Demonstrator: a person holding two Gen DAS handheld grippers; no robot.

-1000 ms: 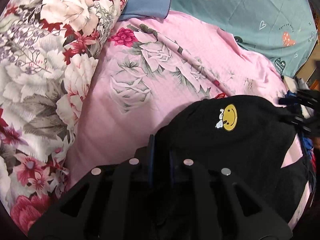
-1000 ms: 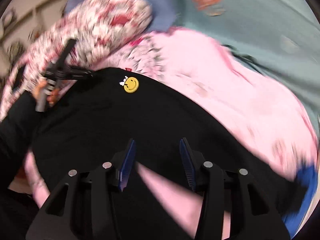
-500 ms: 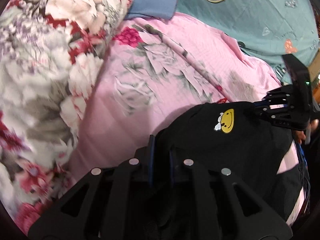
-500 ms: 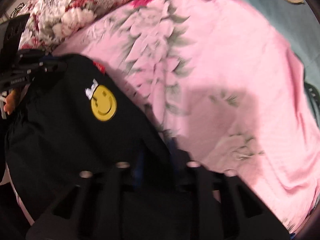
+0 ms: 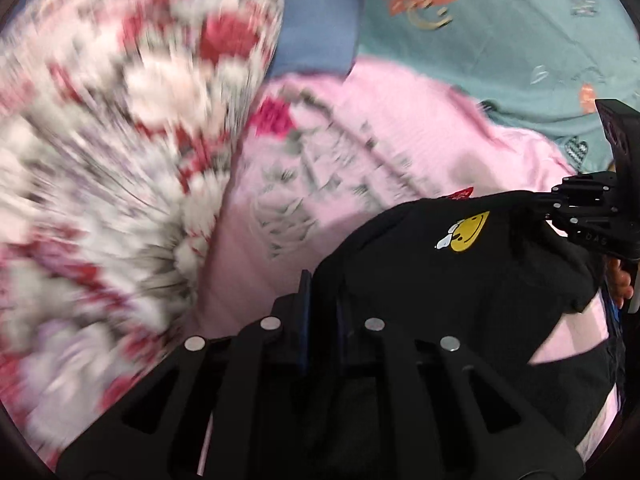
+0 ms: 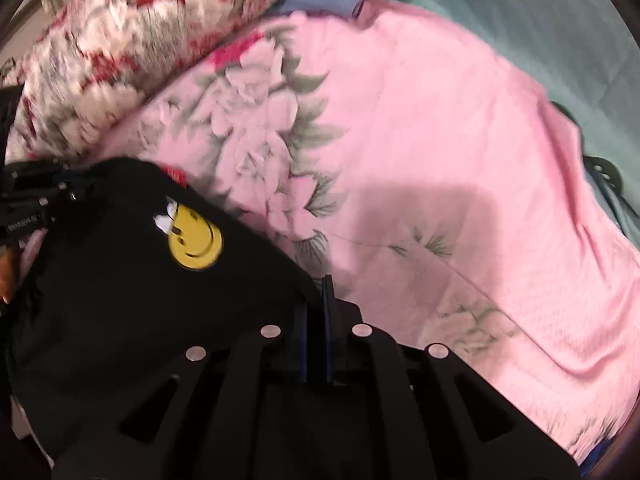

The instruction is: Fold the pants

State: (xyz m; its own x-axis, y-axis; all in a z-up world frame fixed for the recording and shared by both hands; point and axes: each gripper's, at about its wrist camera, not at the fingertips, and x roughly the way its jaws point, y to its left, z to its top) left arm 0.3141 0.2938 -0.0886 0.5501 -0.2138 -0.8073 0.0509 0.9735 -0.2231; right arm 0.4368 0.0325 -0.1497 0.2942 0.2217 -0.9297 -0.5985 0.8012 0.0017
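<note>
- Only a yellow smiley patch (image 6: 195, 243) and an unreadable red tag (image 6: 176, 173) were seen on the pants (image 6: 132, 292).
- Pants lay on the pink sheet (image 6: 440, 128).
- Left gripper (image 5: 322, 300) and right gripper (image 6: 316, 300) were each clamped on a pants edge.

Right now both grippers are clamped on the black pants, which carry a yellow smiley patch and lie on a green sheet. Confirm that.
Not quite. The left gripper and right gripper do clamp the black pants with the smiley patch, but the right wrist view shows a pink floral sheet, not green.
</note>
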